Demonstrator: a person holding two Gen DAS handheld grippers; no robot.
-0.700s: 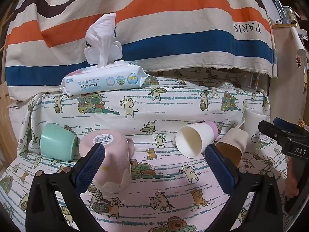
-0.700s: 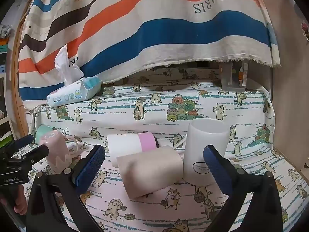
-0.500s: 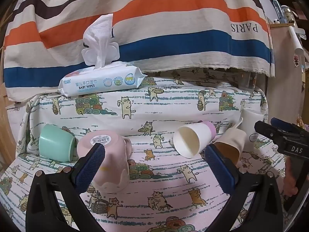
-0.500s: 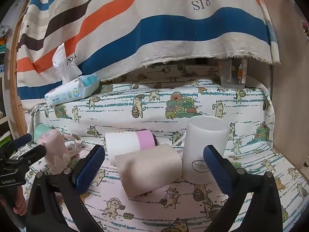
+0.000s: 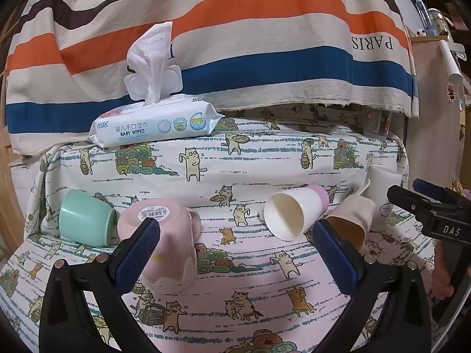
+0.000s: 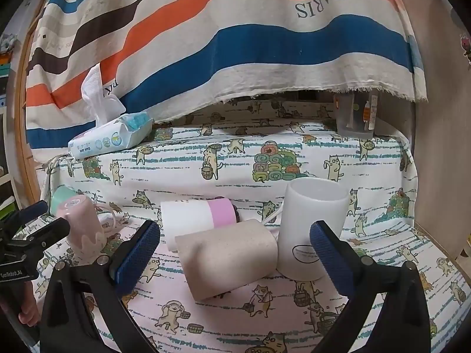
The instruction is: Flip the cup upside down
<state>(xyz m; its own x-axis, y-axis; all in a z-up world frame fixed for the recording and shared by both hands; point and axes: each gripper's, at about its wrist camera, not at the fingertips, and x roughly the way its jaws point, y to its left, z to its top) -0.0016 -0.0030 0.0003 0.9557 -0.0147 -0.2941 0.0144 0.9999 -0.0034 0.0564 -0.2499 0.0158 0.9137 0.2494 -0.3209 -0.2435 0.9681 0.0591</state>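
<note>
- Cups: five sit on the bench [image 5: 235, 317], which is covered by a cat-print cloth [image 6: 265, 323].
- Striped cloth [image 5: 235, 29] hangs behind the bench's far edge; it reads "PARIS".
- Wipes pack [image 5: 153, 123] lies on the raised back ledge toward the far left corner, one sheet pulled up from its open lid.
- White cup [image 6: 312, 229] stands mouth up near the bench's right edge, touching the tan cup.
- Tan cup [image 6: 229, 259] lies on its side just in front of the two-tone cup, touching it.
- White-and-pink cup [image 6: 194, 220] lies on its side mid-bench, mouth turned toward the left edge.
- Pink mug [image 5: 164, 244] stands upside down, barcode sticker on its base, toward the left edge.
- Green cup [image 5: 85, 220] lies on its side just beside the pink mug, nearest the left edge.
- Left tongs [image 5: 235, 253] are spread wide and hold nothing; the pink mug shows behind the left finger.
- Right tongs [image 6: 235, 253] are spread wide and hold nothing; the tan cup lies between the fingers in view, untouched.
</note>
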